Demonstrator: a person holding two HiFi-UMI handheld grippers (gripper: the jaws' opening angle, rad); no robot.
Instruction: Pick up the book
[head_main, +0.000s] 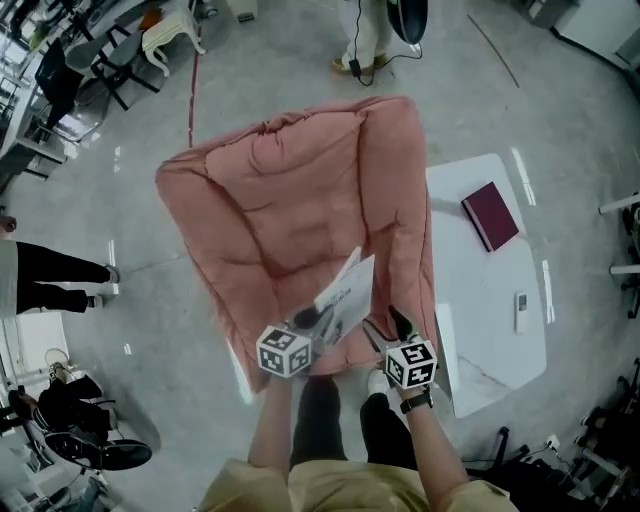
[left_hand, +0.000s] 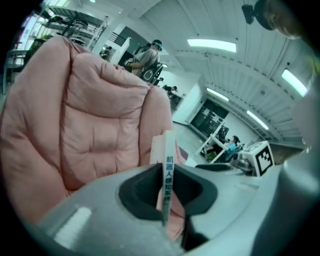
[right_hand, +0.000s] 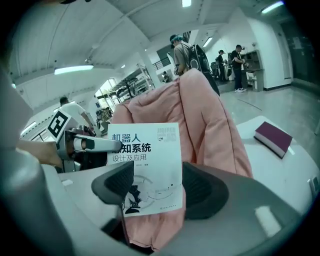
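A thin white book (head_main: 345, 293) with dark print on its cover hangs in the air over the front of a big pink cushion seat (head_main: 290, 200). My left gripper (head_main: 312, 320) is shut on its lower edge. In the left gripper view the book's spine (left_hand: 168, 165) stands upright, pinched between the jaws of the left gripper (left_hand: 167, 192). My right gripper (head_main: 385, 325) hovers just right of the book with its jaws apart. In the right gripper view the cover (right_hand: 150, 165) faces the camera beyond the right gripper (right_hand: 157, 182), and nothing is pressed between the pads.
A white table (head_main: 480, 300) stands right of the cushion seat, with a maroon book (head_main: 490, 215) and a small white remote (head_main: 521, 312) on it. A person's legs (head_main: 50, 280) are at the left and another person (head_main: 365, 40) stands beyond the seat. Office chairs ring the grey floor.
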